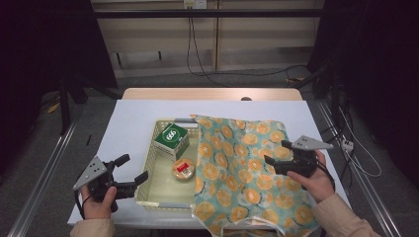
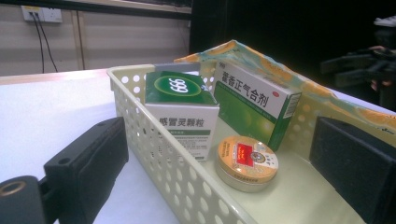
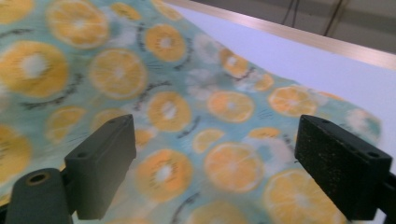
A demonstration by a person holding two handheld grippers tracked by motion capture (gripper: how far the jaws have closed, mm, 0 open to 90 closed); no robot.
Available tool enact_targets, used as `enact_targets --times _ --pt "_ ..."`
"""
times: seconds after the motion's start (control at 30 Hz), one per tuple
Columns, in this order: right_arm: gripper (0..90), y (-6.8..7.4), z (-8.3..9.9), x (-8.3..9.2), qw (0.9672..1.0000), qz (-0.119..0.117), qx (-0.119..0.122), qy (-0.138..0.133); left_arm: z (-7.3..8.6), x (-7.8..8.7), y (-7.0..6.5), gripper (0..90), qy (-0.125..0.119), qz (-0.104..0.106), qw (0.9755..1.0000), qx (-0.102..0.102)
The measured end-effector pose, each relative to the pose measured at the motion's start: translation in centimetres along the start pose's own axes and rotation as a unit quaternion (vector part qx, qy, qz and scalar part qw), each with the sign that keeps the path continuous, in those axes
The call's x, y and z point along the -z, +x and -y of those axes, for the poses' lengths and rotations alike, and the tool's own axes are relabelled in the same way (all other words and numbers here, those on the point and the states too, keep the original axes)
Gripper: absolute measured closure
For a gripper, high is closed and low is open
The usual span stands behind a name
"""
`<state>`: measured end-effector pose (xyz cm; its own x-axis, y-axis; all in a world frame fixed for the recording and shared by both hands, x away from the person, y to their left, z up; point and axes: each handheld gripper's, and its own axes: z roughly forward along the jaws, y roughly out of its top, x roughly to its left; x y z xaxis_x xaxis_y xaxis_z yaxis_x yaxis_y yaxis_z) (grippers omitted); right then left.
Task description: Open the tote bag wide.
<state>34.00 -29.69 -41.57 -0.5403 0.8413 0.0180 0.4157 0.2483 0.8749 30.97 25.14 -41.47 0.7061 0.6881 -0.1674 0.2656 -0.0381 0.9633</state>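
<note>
Grippers gaping – left gripper (image 1: 132,171) astride basket rim (image 1: 148,160), right gripper (image 1: 277,153) over orange-print cloth (image 1: 247,168)

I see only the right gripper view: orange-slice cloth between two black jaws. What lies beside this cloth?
Observer: A cream perforated basket lies to its left; the orange-print cloth bag covers the basket's right side.
Operator: Is something inside the basket?
Observer: Yes: a green and white medicine box, a second green box leaning behind it, and a round tin.
Operator: Where is the left gripper?
Observer: The left gripper is at the basket's near left corner, jaws open astride its wall, holding nothing.
Operator: And the right gripper?
Observer: The right gripper hovers open above the bag.
</note>
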Motion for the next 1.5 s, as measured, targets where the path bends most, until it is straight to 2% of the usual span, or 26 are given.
enact_targets --times 0.07,0.1,0.23,0.3,0.33,0.5,0.53,0.67,0.77,0.87,1.0,1.13,1.23,1.33,1.4,1.43,1.5 --pt "14.1 -0.5 -0.4 -0.4 1.0000 0.002 -0.001 0.002 0.0 0.0 0.0 4.6 0.000 0.000 1.0000 0.000" --pt "11.4 -1.6 -1.0 -1.2 1.0000 0.001 0.002 0.004 0.0 0.1 0.0 4.6 0.000 0.000 1.0000 0.001" --pt "12.5 -3.5 -1.1 -2.7 0.9993 0.020 -0.024 0.020 0.0 0.3 0.0 4.6 -0.001 -0.001 1.0000 0.001" --pt "12.4 -3.9 -1.0 -3.1 0.9991 0.024 -0.025 0.026 0.0 0.3 -0.1 4.6 -0.001 0.001 1.0000 0.001" --pt "12.2 -4.8 -0.8 -4.0 0.9983 0.029 -0.035 0.037 0.0 0.2 -0.1 4.6 0.001 0.001 1.0000 0.000" --pt "10.4 -6.0 -0.8 -5.3 0.9976 0.035 -0.034 0.049 0.1 0.1 -0.2 4.6 0.005 0.005 1.0000 -0.002" --pt "9.4 -6.5 -1.0 -6.2 0.9979 0.028 -0.031 0.048 0.0 0.0 -0.3 4.6 0.005 0.006 1.0000 -0.002" --pt "11.7 -6.9 -1.6 -8.1 0.9980 0.017 -0.018 0.059 0.0 -0.1 -0.4 4.6 0.005 0.007 1.0000 -0.002" --pt "14.6 -7.3 -2.0 -9.6 0.9980 0.000 -0.025 0.058 -0.2 -0.3 -0.4 4.6 0.005 0.009 0.9999 -0.004" --pt "16.9 -7.7 -2.3 -10.8 0.9979 -0.005 -0.014 0.064 -0.2 -0.3 -0.5 4.6 0.005 0.008 0.9999 -0.003" --pt "17.5 -8.4 -2.7 -12.2 0.9976 -0.007 -0.019 0.066 -0.3 -0.2 -0.5 4.6 0.002 0.007 1.0000 0.001" --pt "19.0 -8.8 -3.0 -13.5 0.9957 -0.005 -0.010 0.092 -0.3 -0.4 -0.5 4.6 0.004 0.009 0.9999 0.000" --pt "20.5 -9.0 -3.2 -14.2 0.9952 -0.008 -0.010 0.097 -0.2 -0.6 -0.5 4.6 0.005 0.011 0.9999 0.003" --pt "24.8 -8.9 -3.4 -15.0 0.9943 -0.016 0.001 0.105 -0.2 -0.6 -0.5 4.6 0.007 0.014 0.9999 0.005" --pt "26.3 -8.7 -3.4 -15.5 0.9931 -0.014 0.021 0.114 -0.2 -0.7 -0.5 4.6 0.007 0.014 0.9999 0.004" --pt "28.6 -8.6 -3.4 -15.8 0.9925 -0.021 0.027 0.117 -0.2 -0.6 -0.4 4.6 0.008 0.016 0.9998 0.005" --pt "32.4 -8.5 -3.2 -16.2 0.9923 -0.023 0.026 0.118 -0.2 -0.6 -0.4 4.6 0.007 0.013 0.9999 0.006"
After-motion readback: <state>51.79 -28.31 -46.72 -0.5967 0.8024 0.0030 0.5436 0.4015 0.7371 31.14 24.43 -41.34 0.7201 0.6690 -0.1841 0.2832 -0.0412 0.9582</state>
